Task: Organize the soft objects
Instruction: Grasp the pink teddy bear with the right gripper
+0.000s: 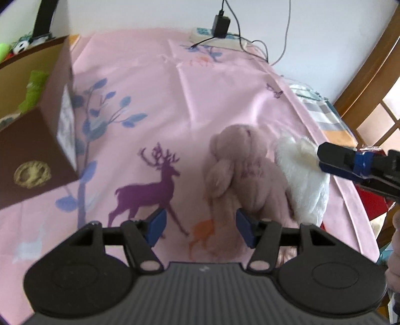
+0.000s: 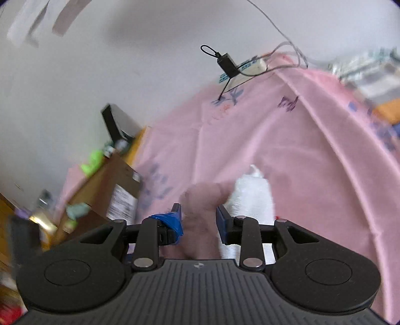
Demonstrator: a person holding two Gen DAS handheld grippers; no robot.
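Observation:
A pink plush bear (image 1: 240, 172) lies on the pink deer-print sheet (image 1: 155, 105), with a white plush toy (image 1: 303, 180) touching its right side. My left gripper (image 1: 200, 228) is open and empty, just in front of the bear's lower part. My right gripper (image 1: 322, 160) comes in from the right and touches the white plush. In the right wrist view the right gripper (image 2: 198, 221) is open with the pink bear (image 2: 200, 215) between its fingers and the white plush (image 2: 252, 197) just to the right. A brown cardboard box (image 1: 37, 125) with a green plush (image 1: 33, 90) inside stands at the left.
A power strip with a black adapter (image 1: 221, 23) and cables lies at the sheet's far edge by the white wall. More toys (image 1: 15, 47) sit behind the box. A wooden frame (image 1: 370, 82) and folded cloths (image 1: 322, 112) are at the right.

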